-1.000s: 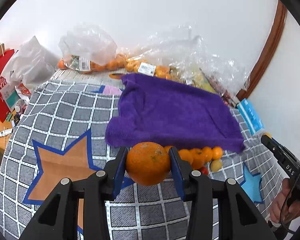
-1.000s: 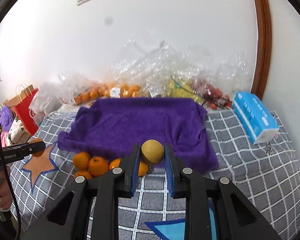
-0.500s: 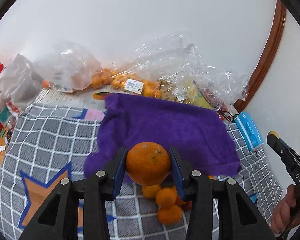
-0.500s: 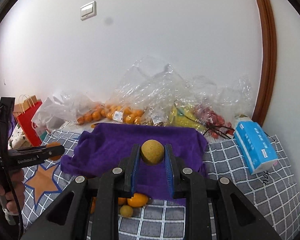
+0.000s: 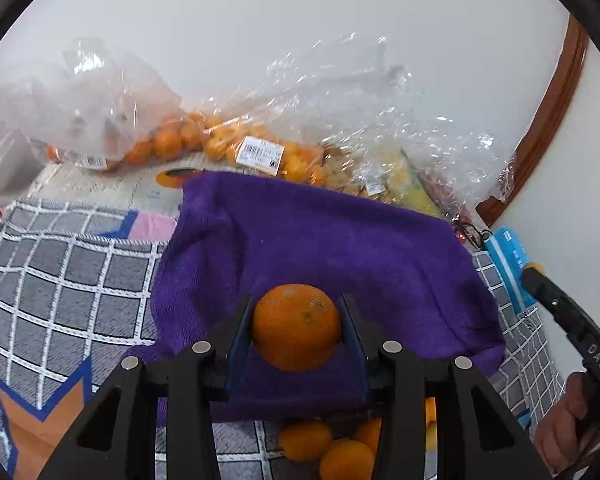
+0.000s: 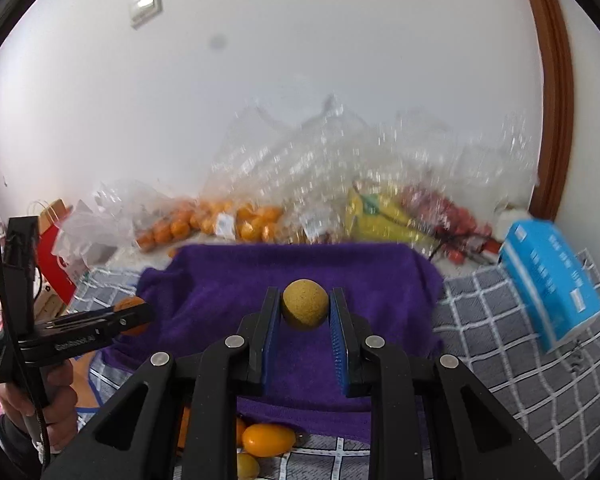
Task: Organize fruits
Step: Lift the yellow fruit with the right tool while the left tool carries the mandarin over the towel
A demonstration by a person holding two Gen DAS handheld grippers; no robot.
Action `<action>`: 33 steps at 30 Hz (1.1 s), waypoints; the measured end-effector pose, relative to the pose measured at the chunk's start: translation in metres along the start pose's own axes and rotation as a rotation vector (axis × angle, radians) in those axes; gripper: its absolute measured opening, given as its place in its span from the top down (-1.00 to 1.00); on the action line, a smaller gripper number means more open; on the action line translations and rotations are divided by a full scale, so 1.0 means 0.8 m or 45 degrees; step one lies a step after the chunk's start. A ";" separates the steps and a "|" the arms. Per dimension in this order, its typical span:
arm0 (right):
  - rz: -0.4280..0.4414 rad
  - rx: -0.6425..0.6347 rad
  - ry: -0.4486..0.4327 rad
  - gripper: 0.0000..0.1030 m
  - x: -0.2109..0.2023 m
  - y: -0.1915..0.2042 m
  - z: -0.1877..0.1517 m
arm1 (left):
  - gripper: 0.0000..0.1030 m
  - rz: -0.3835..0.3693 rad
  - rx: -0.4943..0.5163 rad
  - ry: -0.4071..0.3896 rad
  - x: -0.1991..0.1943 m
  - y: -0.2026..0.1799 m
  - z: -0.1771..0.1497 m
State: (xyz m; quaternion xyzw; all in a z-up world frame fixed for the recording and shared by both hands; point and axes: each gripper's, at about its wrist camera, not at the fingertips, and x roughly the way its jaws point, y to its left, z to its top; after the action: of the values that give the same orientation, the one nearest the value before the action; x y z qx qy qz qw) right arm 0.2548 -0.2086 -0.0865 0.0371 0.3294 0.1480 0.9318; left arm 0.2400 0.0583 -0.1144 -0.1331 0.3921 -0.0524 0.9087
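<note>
Both fruits hang above the purple towel [image 5: 324,256]: the left gripper [image 5: 298,328] jaws clamp an orange [image 5: 296,326], the right gripper [image 6: 305,312] jaws a yellowish fruit [image 6: 304,309], towel directly ahead and below.

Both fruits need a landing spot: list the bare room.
Free: the whole purple towel, between the bagged fruit behind and the loose oranges at its near edge. Also free: checked cloth below the blue box.

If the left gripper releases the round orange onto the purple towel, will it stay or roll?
The round orange is nearly a ball, so it could roll. The purple towel looks soft and rumpled, which probably slows it. The left gripper holds it only by its sides, so its rind seems firm rather than slippery.
</note>
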 end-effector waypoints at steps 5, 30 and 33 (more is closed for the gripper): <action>-0.026 -0.015 0.010 0.54 0.010 -0.007 -0.006 | 0.22 0.013 -0.012 0.026 0.013 0.005 -0.002; -0.059 -0.004 0.164 0.54 0.059 -0.021 -0.030 | 0.22 0.006 0.010 0.085 0.033 0.000 -0.011; -0.056 -0.006 0.188 0.54 0.065 -0.020 -0.034 | 0.22 0.013 0.012 0.100 0.037 0.000 -0.012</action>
State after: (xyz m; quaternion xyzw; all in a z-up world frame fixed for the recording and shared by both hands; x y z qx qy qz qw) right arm 0.2801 -0.2094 -0.1417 0.0166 0.3977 0.1306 0.9080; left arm 0.2533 0.0504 -0.1418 -0.1247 0.4278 -0.0547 0.8936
